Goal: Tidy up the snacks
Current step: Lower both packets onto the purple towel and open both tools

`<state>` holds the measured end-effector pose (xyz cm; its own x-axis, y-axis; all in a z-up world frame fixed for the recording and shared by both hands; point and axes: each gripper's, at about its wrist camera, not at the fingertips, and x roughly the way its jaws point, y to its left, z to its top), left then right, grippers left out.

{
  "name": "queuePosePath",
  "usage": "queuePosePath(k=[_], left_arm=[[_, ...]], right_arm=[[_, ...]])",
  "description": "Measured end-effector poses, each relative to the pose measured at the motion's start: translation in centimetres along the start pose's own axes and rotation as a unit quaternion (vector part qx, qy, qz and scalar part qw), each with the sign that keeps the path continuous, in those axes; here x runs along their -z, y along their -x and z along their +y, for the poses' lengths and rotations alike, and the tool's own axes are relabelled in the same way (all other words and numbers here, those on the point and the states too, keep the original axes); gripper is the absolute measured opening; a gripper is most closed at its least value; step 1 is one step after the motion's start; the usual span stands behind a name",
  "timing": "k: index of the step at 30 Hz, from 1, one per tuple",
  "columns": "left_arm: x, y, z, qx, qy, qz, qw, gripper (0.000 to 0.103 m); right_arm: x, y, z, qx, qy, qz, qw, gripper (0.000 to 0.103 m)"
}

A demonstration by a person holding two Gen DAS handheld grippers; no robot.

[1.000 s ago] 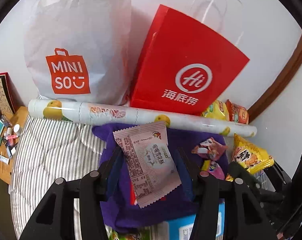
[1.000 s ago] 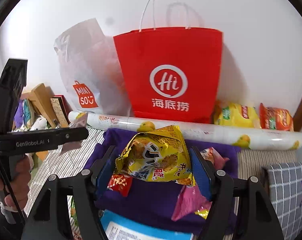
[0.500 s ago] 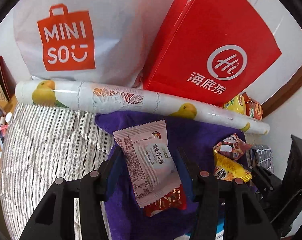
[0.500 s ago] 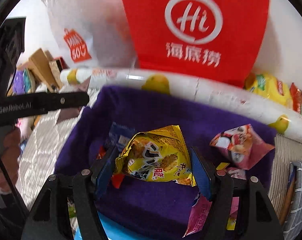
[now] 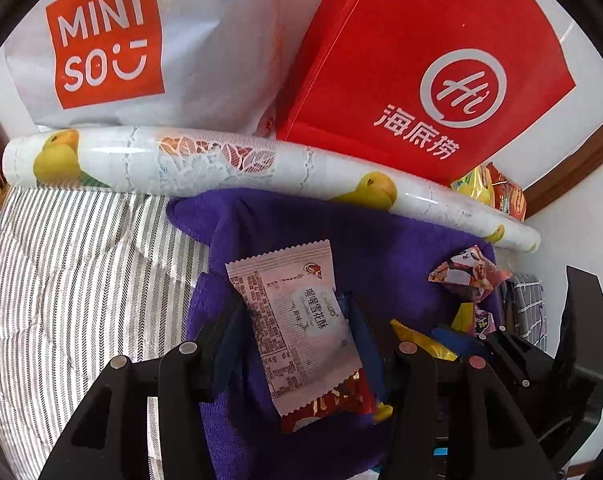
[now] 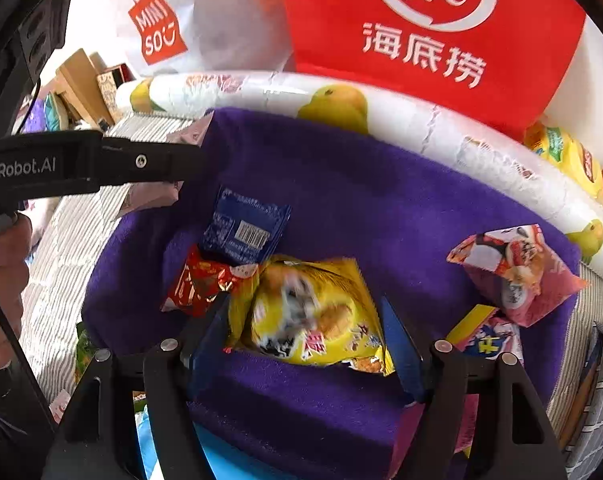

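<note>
Lowered closer to the purple cloth [image 6: 341, 184] since a second ago, both claws; bags behind now larger in view. Left claw [image 5: 295, 320] clamped on pale pink snack packet [image 5: 301, 320]: flat, crimped ends, dense print on one half, held tilted above the cloth, a red wrapper [image 5: 333, 404] showing beneath its lower edge. Right claw [image 6: 305, 320] closed around yellow snack bag [image 6: 313, 312]: crumpled, glossy, blurred, low over the cloth. Lying on cloth left to right: blue packet [image 6: 243, 232], red foil wrapper [image 6: 199, 284], pink panda-print packet [image 6: 517, 272]. Behind: fruit-print roll [image 5: 221, 160], white MINISO bag [image 5: 161, 40], red paper bag [image 5: 421, 72].
</note>
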<state>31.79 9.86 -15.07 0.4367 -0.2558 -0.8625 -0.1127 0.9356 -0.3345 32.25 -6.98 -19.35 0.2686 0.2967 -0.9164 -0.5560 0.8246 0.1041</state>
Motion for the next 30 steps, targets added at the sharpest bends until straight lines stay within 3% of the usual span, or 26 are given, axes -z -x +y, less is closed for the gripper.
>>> queuePosePath(k=[7,12,21,27,30], left_arm=[[0.2,-1.4,0.2,-0.011,0.006,0.019,0.9997,0.051],[0.4,-2.0,0.3,-0.011,0.006,0.028,0.9995,0.048],[0.5,-1.1,-0.2,-0.012,0.000,0.034,0.9993,0.051],[0.7,2.4,-1.7,-0.007,-0.024,-0.006,0.9997,0.056],[1.1,4.7,-2.8,-0.003,-0.043,-0.034,0.9985,0.060]], right_arm=[[-0.1,0.0,0.2,0.004,0.000,0.004,1.000,0.073],[-0.3,2.4,-0.2,0.010,-0.007,-0.038,0.999,0.079],[-0.4,6.8,-1.4,0.045,-0.037,-0.107,0.993,0.079],[1.7,9.4,-0.8,0.076,-0.058,-0.122,0.988,0.080],[3.2,11.0,0.3,0.106,-0.051,-0.138,0.983,0.086]])
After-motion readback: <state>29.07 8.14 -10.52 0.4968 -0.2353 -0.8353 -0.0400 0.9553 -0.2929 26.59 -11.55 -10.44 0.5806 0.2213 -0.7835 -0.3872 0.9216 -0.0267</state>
